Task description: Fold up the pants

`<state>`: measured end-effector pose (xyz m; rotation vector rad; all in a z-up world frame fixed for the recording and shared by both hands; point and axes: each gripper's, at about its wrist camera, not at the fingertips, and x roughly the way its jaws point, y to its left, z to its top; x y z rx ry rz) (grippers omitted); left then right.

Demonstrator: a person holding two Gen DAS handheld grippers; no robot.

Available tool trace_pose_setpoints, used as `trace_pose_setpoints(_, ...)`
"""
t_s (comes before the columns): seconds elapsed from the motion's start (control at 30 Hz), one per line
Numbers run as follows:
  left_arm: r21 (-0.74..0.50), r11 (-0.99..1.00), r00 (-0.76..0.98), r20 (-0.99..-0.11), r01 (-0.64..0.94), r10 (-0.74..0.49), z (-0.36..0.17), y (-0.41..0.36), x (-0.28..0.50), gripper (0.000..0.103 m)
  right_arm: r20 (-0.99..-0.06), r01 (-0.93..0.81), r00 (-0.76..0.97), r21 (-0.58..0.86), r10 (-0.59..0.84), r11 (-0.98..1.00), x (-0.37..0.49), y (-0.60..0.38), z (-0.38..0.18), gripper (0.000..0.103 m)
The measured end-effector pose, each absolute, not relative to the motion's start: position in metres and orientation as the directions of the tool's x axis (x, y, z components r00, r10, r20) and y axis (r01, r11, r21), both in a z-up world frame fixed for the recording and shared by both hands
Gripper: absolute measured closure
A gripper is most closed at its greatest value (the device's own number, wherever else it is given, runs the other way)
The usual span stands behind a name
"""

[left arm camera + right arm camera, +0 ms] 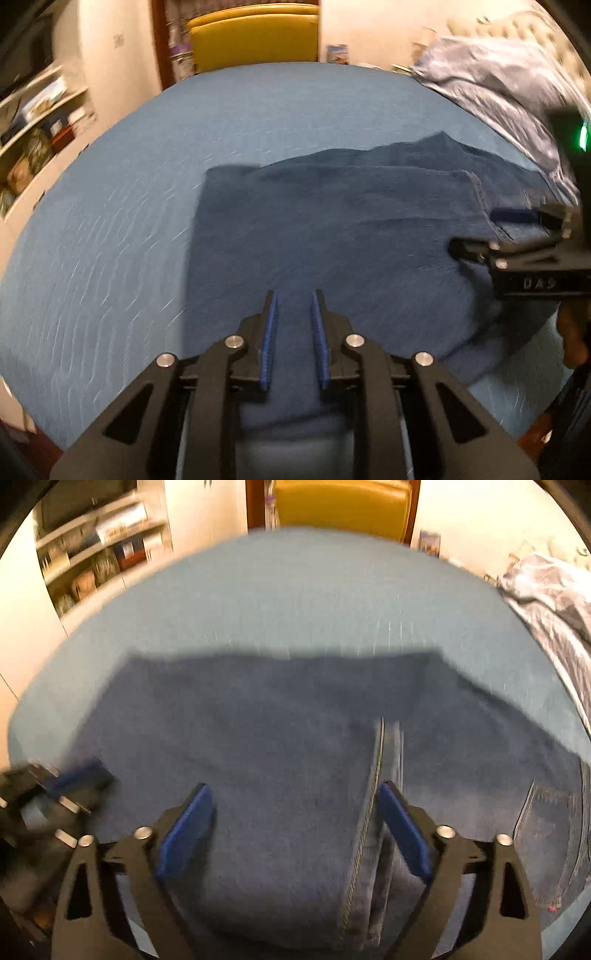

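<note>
So the pants [332,229], dark blue jeans, were lying folded on the bed [110,221] with its lighter blue cover, filling the middle of both views. In the left wrist view the left gripper [294,295] sat low in the frame over the denim, its blue pads only a narrow gap apart, with nothing pinched between them as far as the blur allowed. The right gripper [476,232] poked in from the right edge of that view, over the jeans near a stitched seam. In the right wrist view the right gripper [295,794] stood wide, with the seam [373,775] running down just inside its right pad. A crumpled pale blanket [498,85] sat upper right and shelves [96,546] upper left.
</note>
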<state>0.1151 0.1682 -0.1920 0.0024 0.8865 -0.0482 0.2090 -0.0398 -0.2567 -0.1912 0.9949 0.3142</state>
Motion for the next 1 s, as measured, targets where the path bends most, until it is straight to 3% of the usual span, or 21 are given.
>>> trace_pose_setpoints(0.07,-0.054,0.998,0.641,-0.766,0.019,-0.054,-0.190,0.185,0.108,0.075,-0.834,-0.356,0.516,-0.001,0.196,0.935,0.203,-0.048,-0.260,0.018)
trace_pose_setpoints(0.2,-0.120,0.990,0.656,-0.754,-0.075,-0.042,-0.184,0.213,0.084,0.047,-0.839,-0.334,0.515,-0.008,0.175,0.943,0.198,-0.050,-0.261,0.014)
trace_pose_setpoints(0.37,-0.232,0.965,0.644,-0.758,-0.119,-0.103,-0.187,0.238,0.067,0.048,-0.838,-0.320,0.524,-0.027,0.153,0.947,0.189,-0.051,-0.263,0.013)
trace_pose_setpoints(0.5,-0.247,0.965,0.639,-0.757,-0.087,-0.136,-0.190,0.233,0.071,0.069,-0.835,-0.305,0.537,-0.060,0.120,0.951,0.184,-0.049,-0.263,0.010)
trace_pose_setpoints(1.0,-0.353,0.929,0.635,-0.745,-0.114,-0.205,-0.198,0.238,0.072,0.068,-0.826,-0.280,0.560,-0.113,0.067,0.953,0.178,-0.034,-0.243,0.009)
